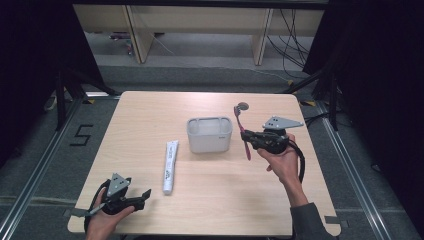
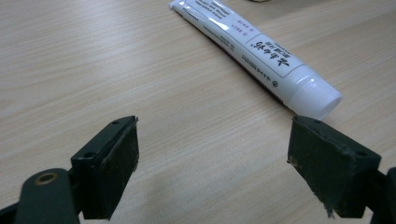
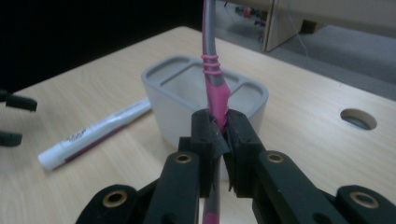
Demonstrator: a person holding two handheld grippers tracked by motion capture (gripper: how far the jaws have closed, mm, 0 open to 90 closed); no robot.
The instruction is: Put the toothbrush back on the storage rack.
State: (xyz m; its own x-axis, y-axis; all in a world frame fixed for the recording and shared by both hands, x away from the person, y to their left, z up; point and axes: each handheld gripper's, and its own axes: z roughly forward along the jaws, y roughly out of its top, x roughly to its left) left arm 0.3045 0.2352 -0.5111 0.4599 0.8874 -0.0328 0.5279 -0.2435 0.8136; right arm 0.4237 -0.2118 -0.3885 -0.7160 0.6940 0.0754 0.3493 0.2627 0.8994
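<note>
Just right of the grey holder point(image 1: 209, 134), the right gripper point(image 1: 251, 137) had its jaws clamped tight on a pink toothbrush point(image 1: 242, 131), held up off the table point(image 1: 150, 120). The left gripper point(image 1: 142, 196) sat near the front edge, jaws wide apart with nothing between them, close to the white tube point(image 1: 170, 166).

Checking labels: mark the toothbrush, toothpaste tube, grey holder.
toothbrush point(image 3: 215, 91), right gripper view, pink neck above the jaws.
toothpaste tube point(image 1: 170, 166), high view, mid-body.
grey holder point(image 1: 209, 143), high view, front wall.
</note>
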